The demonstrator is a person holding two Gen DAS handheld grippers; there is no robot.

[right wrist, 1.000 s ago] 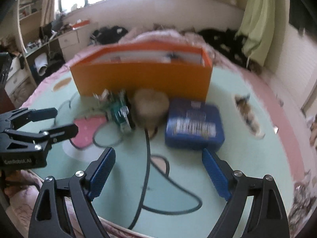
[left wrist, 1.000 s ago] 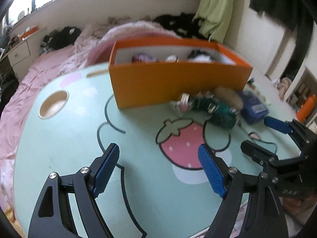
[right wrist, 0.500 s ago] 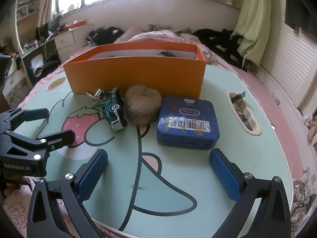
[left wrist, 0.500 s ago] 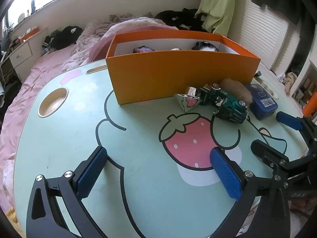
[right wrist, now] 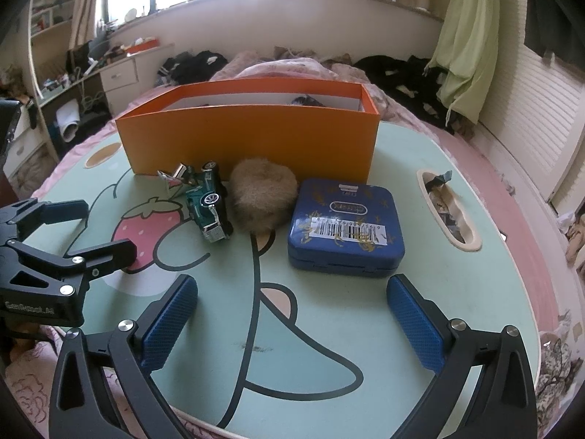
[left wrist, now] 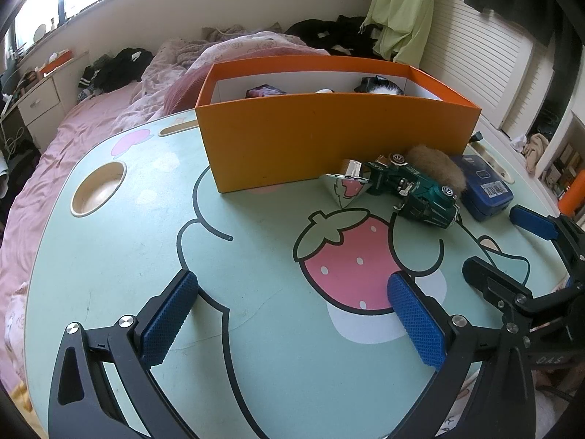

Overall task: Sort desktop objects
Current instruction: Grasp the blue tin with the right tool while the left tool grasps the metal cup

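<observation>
Both tongs, left gripper [left wrist: 292, 314] and right gripper [right wrist: 292, 316], gaped fully, empty, poised before the flat blue tin [right wrist: 345, 228] awaiting the open orange cardboard box [right wrist: 252, 139].

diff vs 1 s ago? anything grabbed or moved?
Both the left claw and the right claw opened wider; each is empty, nothing taken hold of. The toy car, fluffy puff, blue tin and orange box lie where they were.
</observation>
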